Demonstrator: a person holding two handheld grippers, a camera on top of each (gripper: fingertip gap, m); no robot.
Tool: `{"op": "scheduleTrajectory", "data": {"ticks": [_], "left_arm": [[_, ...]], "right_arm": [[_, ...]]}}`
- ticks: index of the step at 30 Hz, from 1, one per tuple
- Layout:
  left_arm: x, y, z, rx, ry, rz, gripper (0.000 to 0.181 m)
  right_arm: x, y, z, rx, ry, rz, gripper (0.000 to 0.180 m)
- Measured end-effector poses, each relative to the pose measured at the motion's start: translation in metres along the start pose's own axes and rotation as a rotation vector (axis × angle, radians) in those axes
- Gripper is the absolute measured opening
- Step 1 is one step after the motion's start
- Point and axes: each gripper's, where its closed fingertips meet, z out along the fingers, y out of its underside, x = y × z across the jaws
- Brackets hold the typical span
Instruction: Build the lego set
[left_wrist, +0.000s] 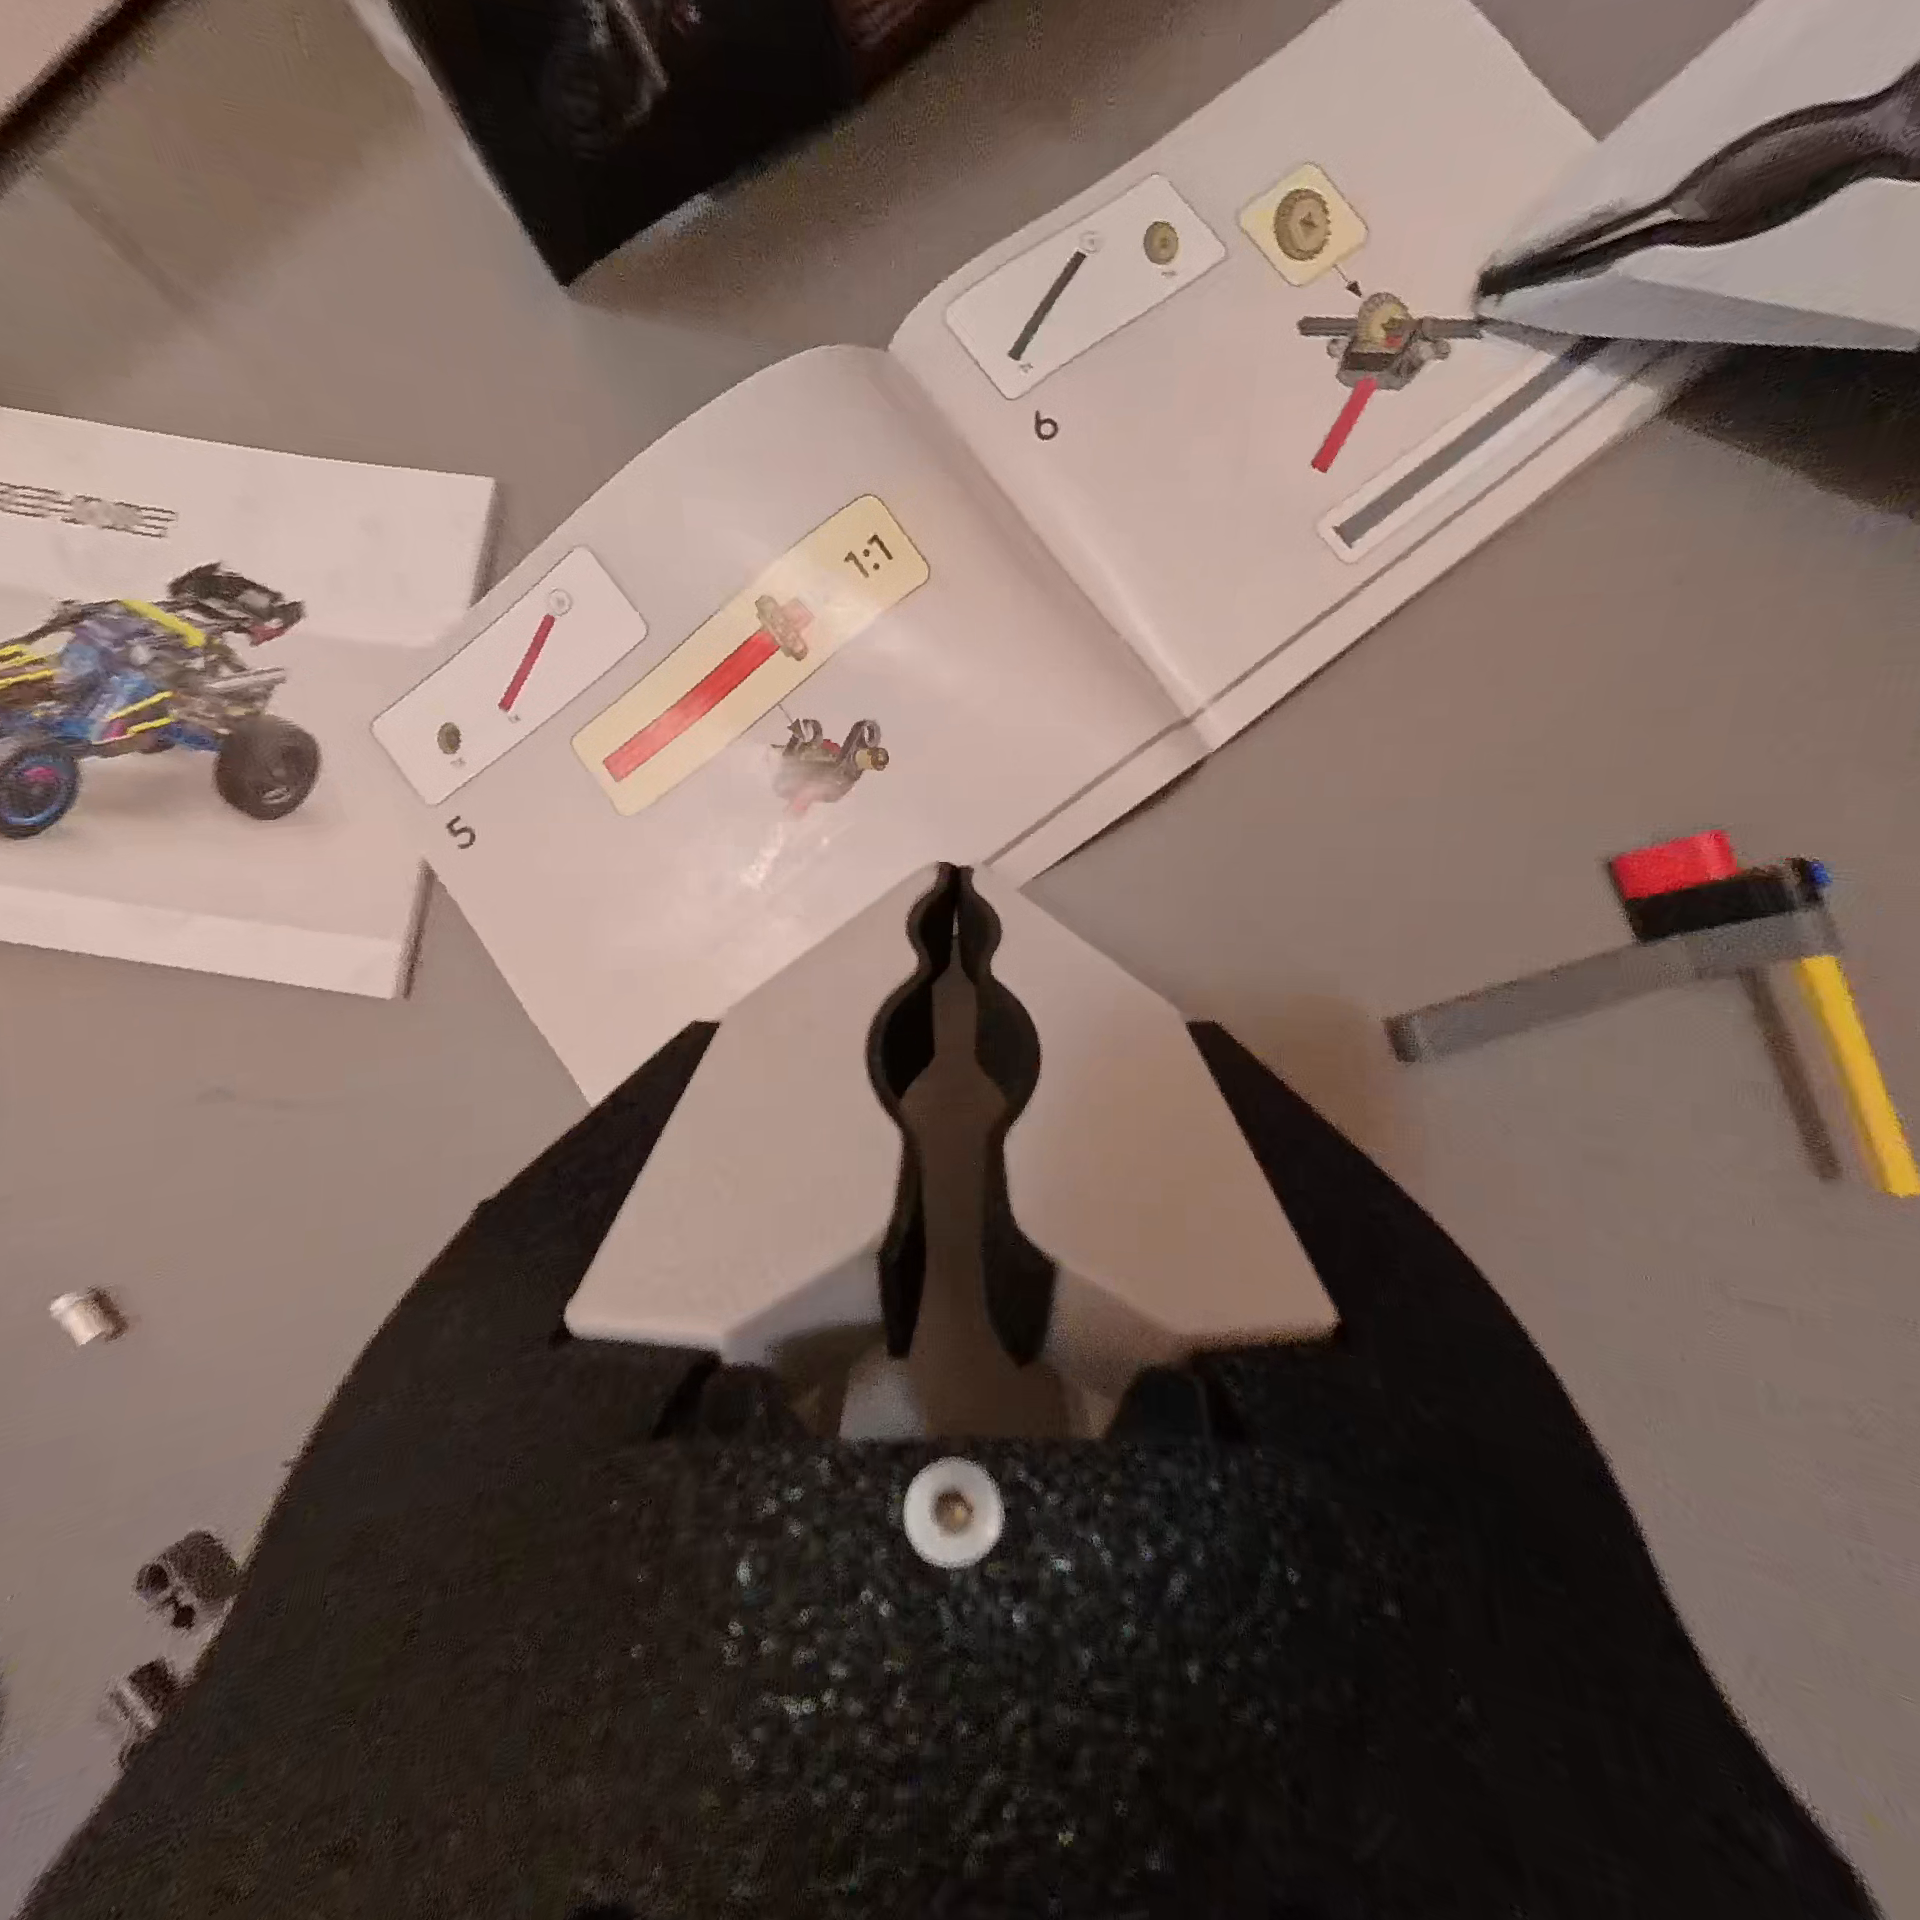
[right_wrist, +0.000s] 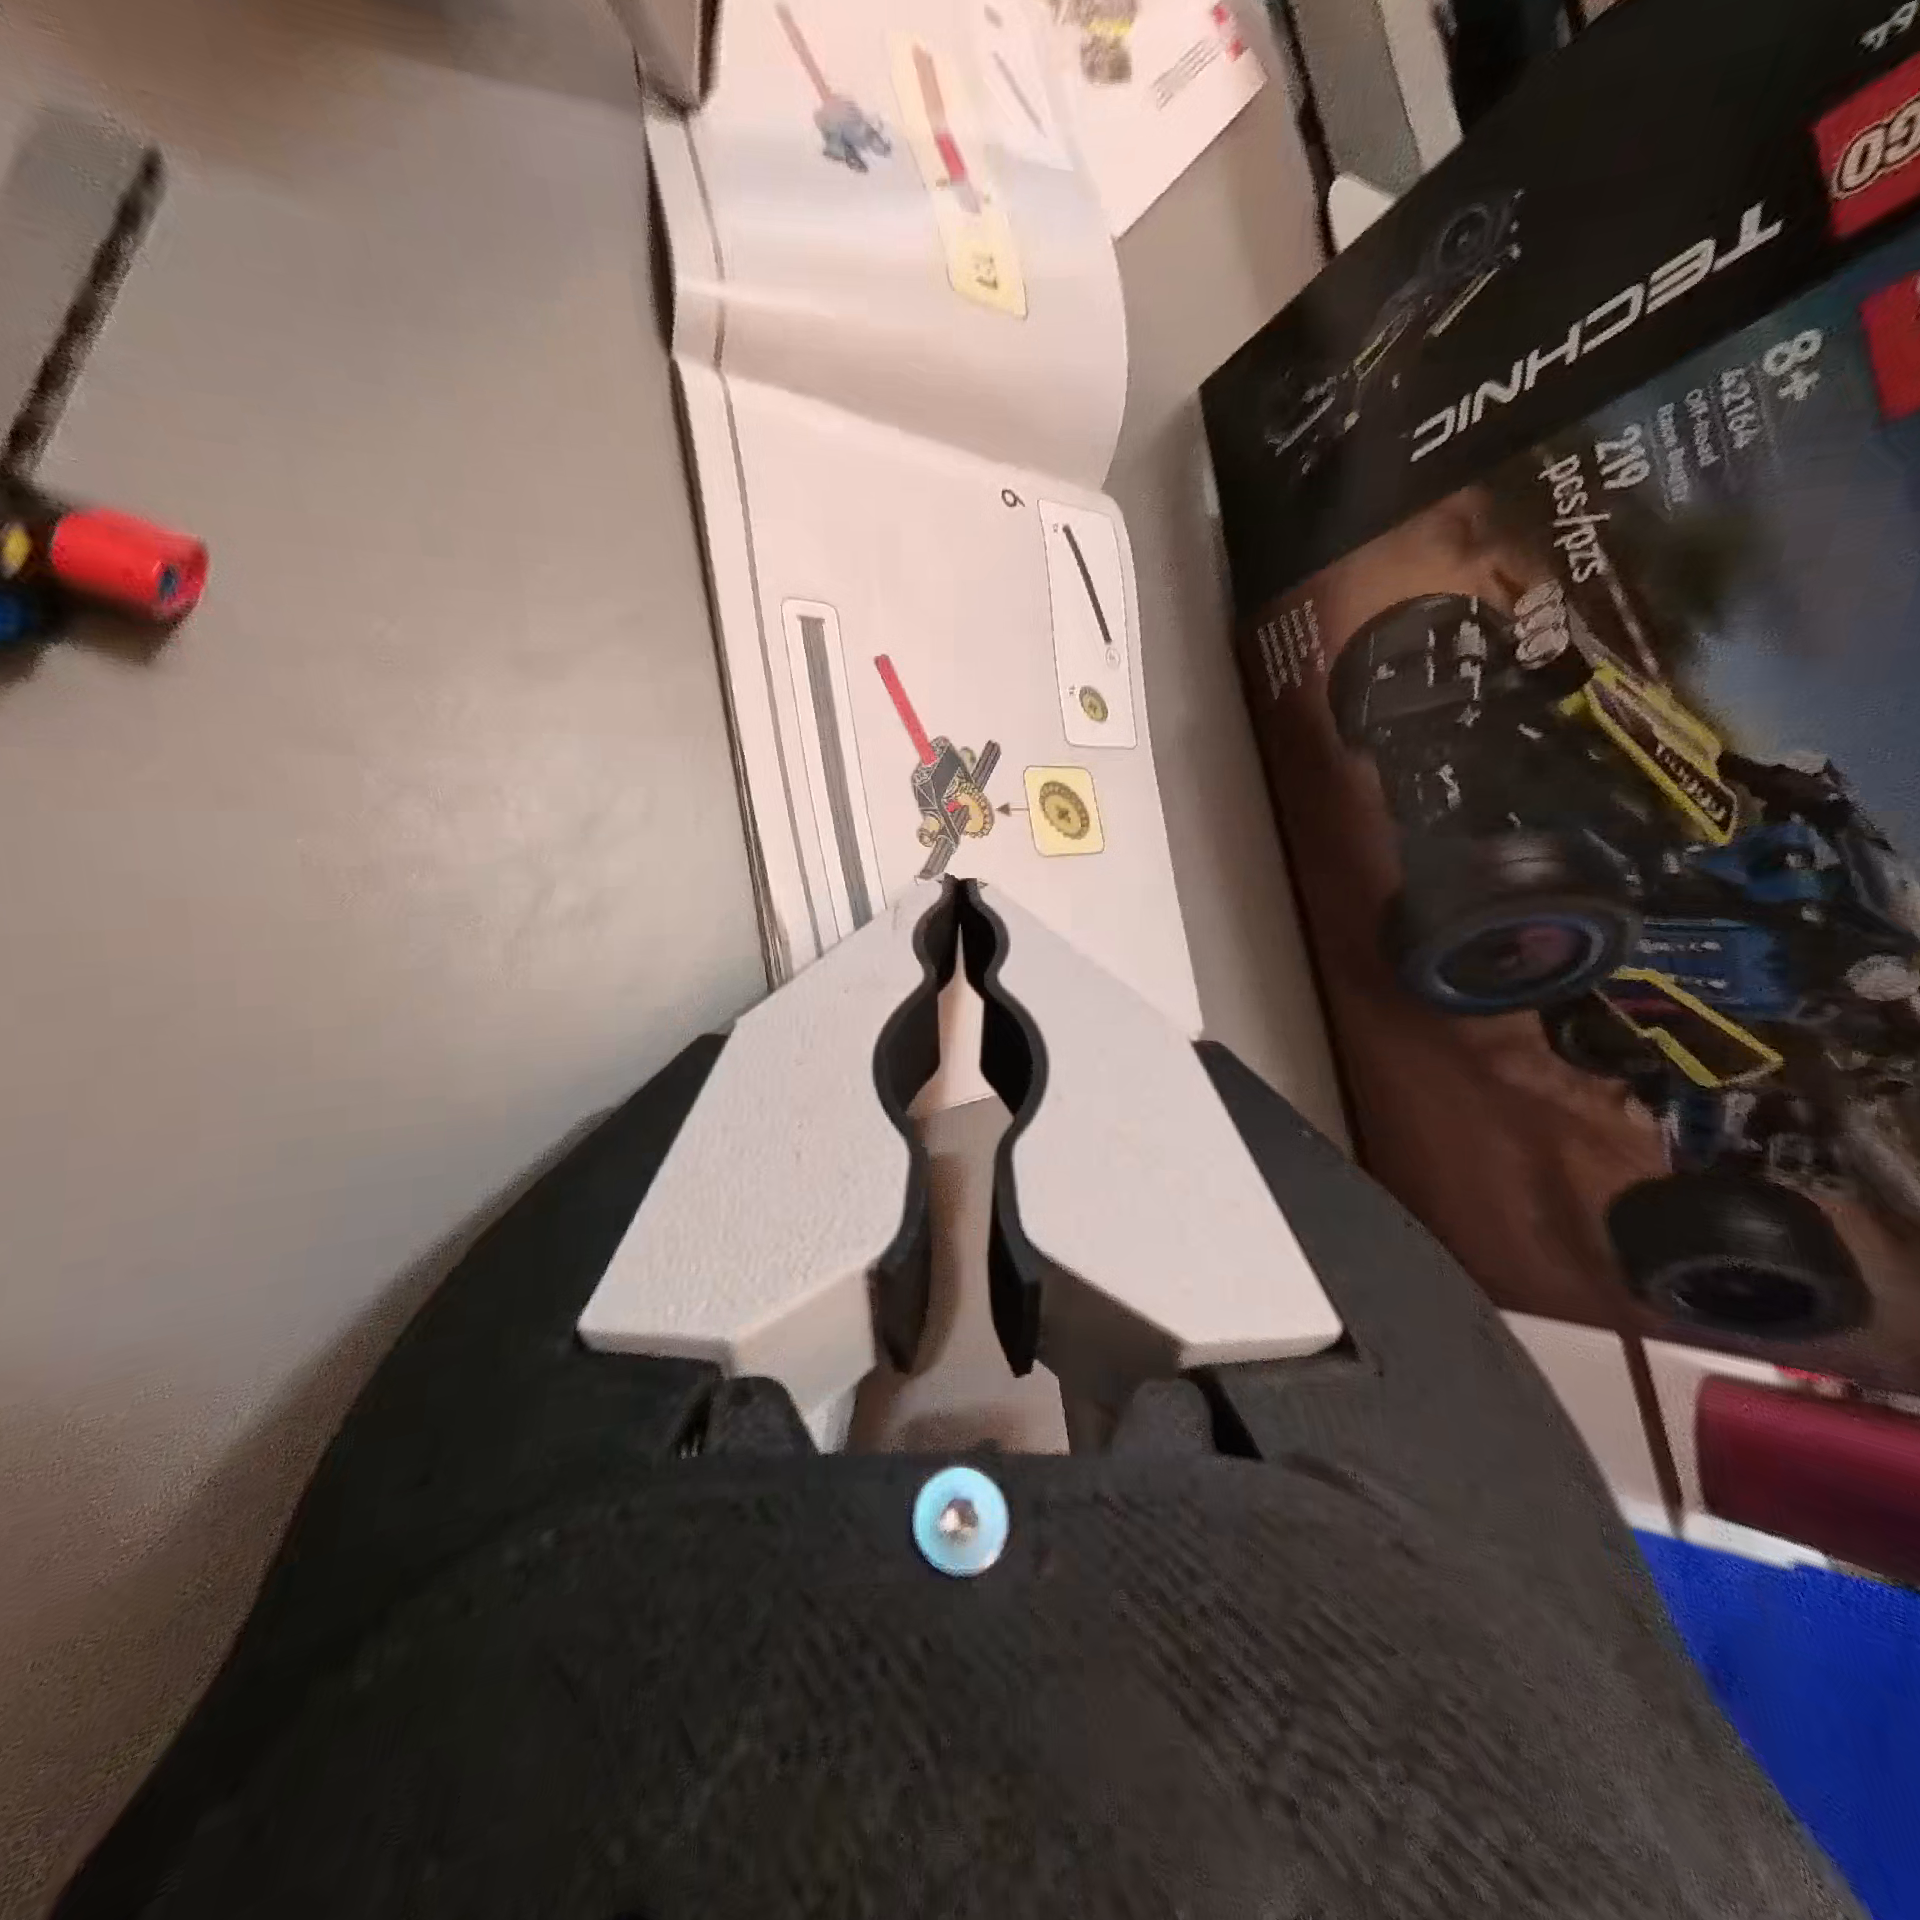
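An open instruction booklet (left_wrist: 935, 582) lies on the grey table. My left gripper (left_wrist: 954, 878) is shut and empty, with its tips over the near edge of the booklet's left page. My right gripper (right_wrist: 961, 883) is shut and empty, with its tips on or just above the booklet's (right_wrist: 935, 582) right page beside the step drawing. It also shows in the left wrist view (left_wrist: 1486, 286) at the top right. A small assembly (left_wrist: 1725, 914) of red and black parts with grey and yellow axles lies on the table to the right. It shows blurred at the left in the right wrist view (right_wrist: 114, 566).
A second booklet (left_wrist: 208, 727) with a buggy picture lies at the left. A small grey bush (left_wrist: 88, 1317) and black connectors (left_wrist: 187, 1574) lie at the near left. The set's box (right_wrist: 1558, 779) stands right of the booklet and shows in the left wrist view (left_wrist: 644, 104). My right fingertips sit around 15 cm from my left ones. Measured from the fingertips, the small grey bush (left_wrist: 88, 1317) is 20 cm or so from the left gripper and 30 cm from the right.
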Motion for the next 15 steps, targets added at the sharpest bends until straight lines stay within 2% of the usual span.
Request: {"op": "scheduleTrajectory", "data": {"ticks": [3,9,12,14,15], "left_arm": [[0.021,0.003,-0.004,-0.004,0.086,0.011,0.002],[0.018,-0.021,-0.012,0.145,0.03,0.008,0.002],[0.014,-0.013,0.0,0.094,0.029,-0.011,0.002],[0.015,-0.008,0.004,0.076,0.033,-0.02,0.002],[0.016,-0.007,0.004,0.075,0.033,-0.024,0.002]], "right_arm": [[-0.004,0.014,-0.016,-0.053,-0.018,0.033,0.0],[-0.008,0.037,-0.042,-0.105,-0.034,0.078,0.0],[0.001,0.045,-0.047,-0.146,-0.013,0.044,0.0],[0.017,0.025,-0.045,-0.066,0.058,0.069,0.0],[0.017,0.008,-0.04,0.004,0.039,0.109,0.0]]}}
